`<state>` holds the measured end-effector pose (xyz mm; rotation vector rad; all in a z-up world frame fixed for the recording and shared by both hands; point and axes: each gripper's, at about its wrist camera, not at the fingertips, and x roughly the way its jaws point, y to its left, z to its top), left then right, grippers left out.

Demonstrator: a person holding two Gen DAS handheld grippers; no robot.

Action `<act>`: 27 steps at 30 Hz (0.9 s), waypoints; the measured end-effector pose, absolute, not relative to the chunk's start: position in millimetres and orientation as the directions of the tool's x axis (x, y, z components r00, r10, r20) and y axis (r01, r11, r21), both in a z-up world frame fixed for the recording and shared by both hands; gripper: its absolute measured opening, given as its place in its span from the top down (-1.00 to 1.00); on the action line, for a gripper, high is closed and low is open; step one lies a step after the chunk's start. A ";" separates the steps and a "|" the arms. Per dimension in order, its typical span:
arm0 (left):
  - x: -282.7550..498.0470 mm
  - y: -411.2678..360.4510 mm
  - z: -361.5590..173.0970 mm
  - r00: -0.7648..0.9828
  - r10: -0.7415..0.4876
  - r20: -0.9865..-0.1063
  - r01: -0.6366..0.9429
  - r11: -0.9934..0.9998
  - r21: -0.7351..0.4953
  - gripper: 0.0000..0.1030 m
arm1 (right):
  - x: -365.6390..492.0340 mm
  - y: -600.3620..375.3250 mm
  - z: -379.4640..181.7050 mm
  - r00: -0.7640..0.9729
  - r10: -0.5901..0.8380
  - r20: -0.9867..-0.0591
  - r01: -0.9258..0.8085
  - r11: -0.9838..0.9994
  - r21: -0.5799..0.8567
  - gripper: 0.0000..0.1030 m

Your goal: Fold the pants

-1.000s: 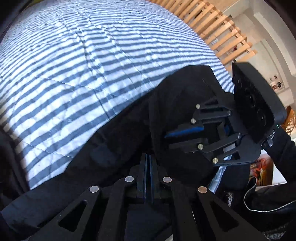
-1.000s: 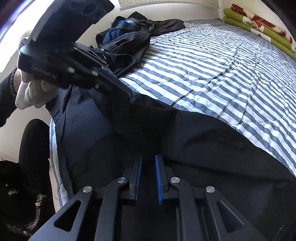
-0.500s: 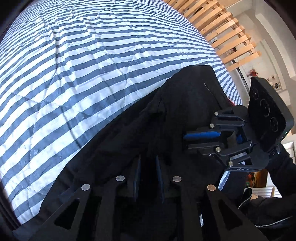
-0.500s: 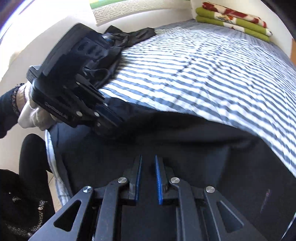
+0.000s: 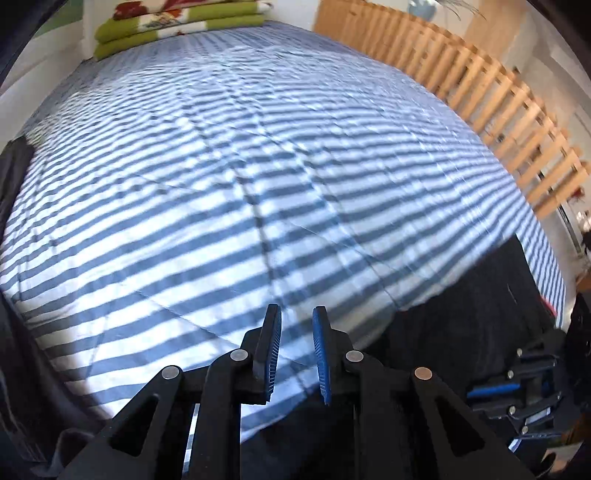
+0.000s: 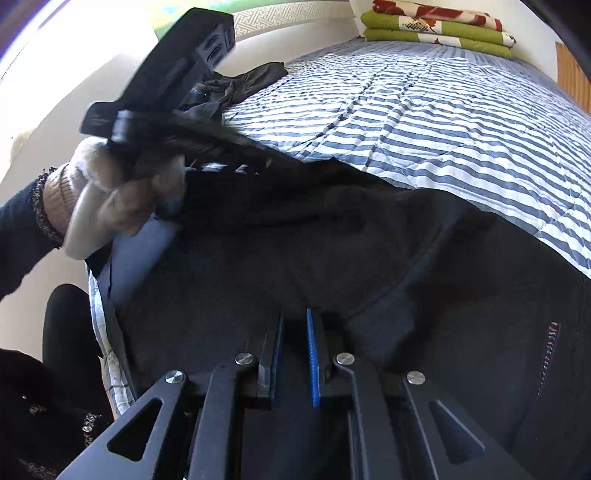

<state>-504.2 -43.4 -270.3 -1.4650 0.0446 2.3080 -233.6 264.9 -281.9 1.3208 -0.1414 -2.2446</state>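
Black pants (image 6: 369, 280): spread over the near edge of a blue-and-white striped quilt (image 5: 258, 177), filling the lower half of the right wrist view and the lower right of the left wrist view. A narrow strip of red and white print (image 6: 550, 350) runs down the fabric at right; its characters are too small to read. No other writing is legible in either view. Left gripper (image 5: 295, 354): jaws a little apart, blue pads facing each other, nothing between them, held above the quilt with the pants' edge below and to the right; in the right wrist view it is motion-blurred, gripped by a light-gloved hand (image 6: 110, 203) with a dark sleeve, its tips over the pants' far edge, contact not discernible. Right gripper (image 6: 293, 354): jaws a little apart, empty, low over the pants; whether the tips touch the cloth cannot be told. It appears only partly at the right edge of the left wrist view, cut off. Dark clothes (image 6: 236, 88): heaped on the quilt behind the left gripper, partly hidden. Folded green and red blankets (image 6: 439, 26): stacked at the quilt's far end. Wooden slat rail (image 5: 480, 92): along the far right side.
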 end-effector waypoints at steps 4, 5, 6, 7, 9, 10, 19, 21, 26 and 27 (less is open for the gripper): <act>-487.7 -77.9 -238.1 -0.394 0.351 -0.850 -0.356 -0.910 -0.211 0.56 | -236.0 263.3 -270.7 -0.370 -0.490 -0.790 0.393 -0.853 0.344 0.80; -477.5 -78.0 -232.7 -0.397 0.358 -0.845 -0.362 -0.907 -0.214 0.54 | -239.2 261.9 -263.9 -0.378 -0.498 -0.780 0.403 -0.847 0.346 0.80; -467.6 -87.8 -225.3 -0.397 0.368 -0.841 -0.370 -0.902 -0.221 0.54 | -243.8 260.1 -257.7 -0.386 -0.508 -0.770 0.409 -0.842 0.351 0.80; -456.2 -93.5 -220.4 -0.395 0.376 -0.838 -0.377 -0.899 -0.225 0.54 | -249.9 257.7 -253.0 -0.393 -0.518 -0.760 0.413 -0.838 0.357 0.80; -430.8 -94.0 -218.3 -0.403 0.358 -0.842 -0.377 -0.903 -0.203 0.54 | -266.9 246.9 -245.9 -0.394 -0.540 -0.744 0.428 -0.824 0.372 0.71; -419.5 -103.4 -216.0 -0.417 0.327 -0.848 -0.371 -0.913 -0.169 0.54 | -275.4 239.9 -245.5 -0.383 -0.556 -0.738 0.440 -0.812 0.383 0.71; -343.1 -295.5 -185.8 -0.570 0.074 -0.818 0.040 -0.992 -0.117 0.07 | -338.0 218.2 -278.1 -0.326 -0.509 -0.796 0.317 -0.852 0.415 0.86; -329.2 -328.3 -186.7 -0.568 0.077 -0.819 0.087 -0.984 -0.153 -0.16 | -332.6 221.9 -273.9 -0.335 -0.501 -0.798 0.309 -0.859 0.409 0.83; -311.5 -370.4 -208.3 -0.534 0.099 -0.839 0.143 -0.968 -0.206 -0.28 | -314.9 218.1 -256.7 -0.363 -0.502 -0.785 0.336 -0.857 0.392 0.78; -311.1 -374.1 -213.5 -0.533 0.129 -0.836 0.144 -0.960 -0.240 -0.28 | -312.7 215.0 -254.3 -0.367 -0.495 -0.788 0.341 -0.859 0.381 0.78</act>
